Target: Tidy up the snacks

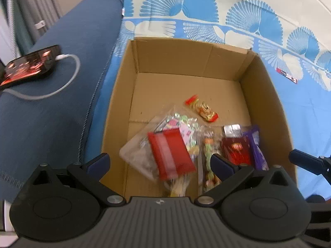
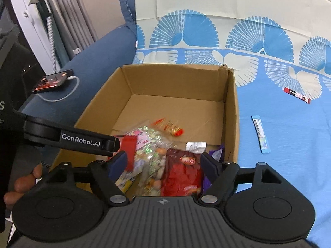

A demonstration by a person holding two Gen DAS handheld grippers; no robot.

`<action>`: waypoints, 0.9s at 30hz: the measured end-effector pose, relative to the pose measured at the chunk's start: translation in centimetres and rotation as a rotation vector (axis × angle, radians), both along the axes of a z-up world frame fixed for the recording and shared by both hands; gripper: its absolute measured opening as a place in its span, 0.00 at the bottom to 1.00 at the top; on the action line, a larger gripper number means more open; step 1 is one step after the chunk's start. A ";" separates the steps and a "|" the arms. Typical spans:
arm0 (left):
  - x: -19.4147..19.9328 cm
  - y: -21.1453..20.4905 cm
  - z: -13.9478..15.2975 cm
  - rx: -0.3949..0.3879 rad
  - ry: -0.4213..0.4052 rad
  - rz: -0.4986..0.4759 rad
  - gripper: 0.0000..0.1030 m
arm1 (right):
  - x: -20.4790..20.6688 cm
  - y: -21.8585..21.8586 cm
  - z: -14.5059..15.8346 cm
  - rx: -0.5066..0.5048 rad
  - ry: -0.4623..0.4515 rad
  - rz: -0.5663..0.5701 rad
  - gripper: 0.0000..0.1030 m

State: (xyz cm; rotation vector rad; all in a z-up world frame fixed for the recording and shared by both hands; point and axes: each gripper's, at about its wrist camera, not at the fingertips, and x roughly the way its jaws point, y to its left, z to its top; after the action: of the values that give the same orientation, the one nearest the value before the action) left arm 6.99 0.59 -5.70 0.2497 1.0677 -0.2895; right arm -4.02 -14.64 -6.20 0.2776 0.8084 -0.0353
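Note:
A brown cardboard box (image 1: 124,95) (image 2: 232,111) stands open on the blue patterned sheet. Inside lie a clear bag of mixed sweets (image 1: 186,132) (image 2: 151,142) with a flat red packet (image 1: 171,155) on it, both blurred. A red-gold sweet (image 1: 201,109) (image 2: 171,129), a red pouch (image 1: 235,148) (image 2: 182,171) and a purple wrapper (image 1: 256,148) are there too. My left gripper (image 1: 159,162) hangs open over the box's near left part, its pads clear of the bag. My right gripper (image 2: 163,163) is open above the red pouch, not touching it.
A red snack stick (image 2: 297,95) (image 1: 286,75) and a light blue stick (image 2: 261,134) lie loose on the sheet to the right of the box. A phone (image 1: 31,64) (image 2: 53,80) with a white cable rests on the dark blue cushion at left. A hand (image 2: 22,181) shows at lower left.

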 end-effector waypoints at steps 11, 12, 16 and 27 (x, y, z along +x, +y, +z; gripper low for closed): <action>-7.6 3.5 3.6 -0.040 -0.063 0.077 1.00 | -7.4 3.5 3.3 -0.043 -0.058 0.018 0.88; -8.2 3.7 4.1 -0.043 -0.076 0.075 1.00 | -8.0 3.7 3.7 -0.052 -0.073 0.019 0.88; -10.0 4.0 5.5 -0.043 -0.126 0.069 1.00 | -9.9 4.0 4.9 -0.078 -0.126 0.000 0.90; -13.6 4.0 7.7 -0.038 -0.198 0.055 1.00 | -13.5 4.2 6.6 -0.089 -0.209 -0.018 0.91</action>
State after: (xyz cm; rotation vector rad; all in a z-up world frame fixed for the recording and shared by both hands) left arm -6.62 4.62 2.03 0.2100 0.8715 -0.2305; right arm -17.55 -10.43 0.38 0.2012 0.5948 -0.0582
